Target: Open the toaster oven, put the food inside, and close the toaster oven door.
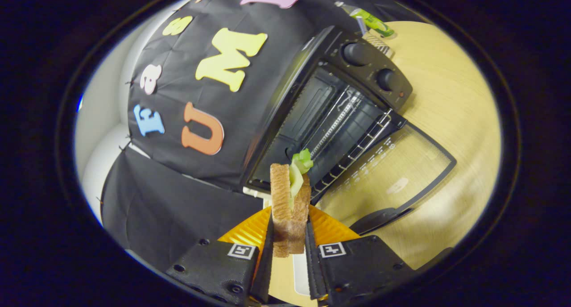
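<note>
Gripper (289,240) clamps soft layered sandwich (290,204) before open toaster oven (330,115).

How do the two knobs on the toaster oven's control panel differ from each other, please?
The upper knob sits nearer the green bottle; the lower knob sits nearer the open glass door. The upper knob looks a little larger than the lower knob. Both are round, dark and untouched, while the gripper holds the sandwich before the toaster oven.
</note>
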Demonstrator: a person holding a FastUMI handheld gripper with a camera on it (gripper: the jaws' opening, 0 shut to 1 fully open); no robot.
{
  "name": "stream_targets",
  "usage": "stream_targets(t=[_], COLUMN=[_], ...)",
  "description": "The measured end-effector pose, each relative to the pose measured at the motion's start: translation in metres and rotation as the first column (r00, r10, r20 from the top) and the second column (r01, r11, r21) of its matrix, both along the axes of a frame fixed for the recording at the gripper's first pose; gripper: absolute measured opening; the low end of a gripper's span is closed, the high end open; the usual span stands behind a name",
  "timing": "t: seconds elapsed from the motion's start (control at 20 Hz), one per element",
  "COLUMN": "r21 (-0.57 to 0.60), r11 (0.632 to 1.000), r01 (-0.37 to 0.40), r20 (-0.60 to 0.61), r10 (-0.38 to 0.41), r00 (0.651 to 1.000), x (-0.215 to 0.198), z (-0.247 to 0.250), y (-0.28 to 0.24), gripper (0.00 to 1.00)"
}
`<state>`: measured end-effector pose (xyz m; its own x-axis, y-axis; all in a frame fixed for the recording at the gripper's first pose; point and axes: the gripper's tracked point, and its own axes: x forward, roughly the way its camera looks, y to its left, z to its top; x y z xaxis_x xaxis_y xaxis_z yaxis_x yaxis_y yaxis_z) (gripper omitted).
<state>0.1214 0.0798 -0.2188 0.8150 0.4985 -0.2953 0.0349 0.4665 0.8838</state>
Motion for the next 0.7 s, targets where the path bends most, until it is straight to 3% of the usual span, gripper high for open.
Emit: stream_targets(t=[0.3, 0.7], r21=[0.075, 0.075], r11=[0.964, 0.945], r01=[0.254, 0.319], r20=[0.016, 0.033], r10=[-0.256, -0.322], r00=[0.967, 0.946], x=[0.045, 0.101], z=[-0.018, -0.025], y=[-0.041, -0.036], gripper=[0.38, 0.38])
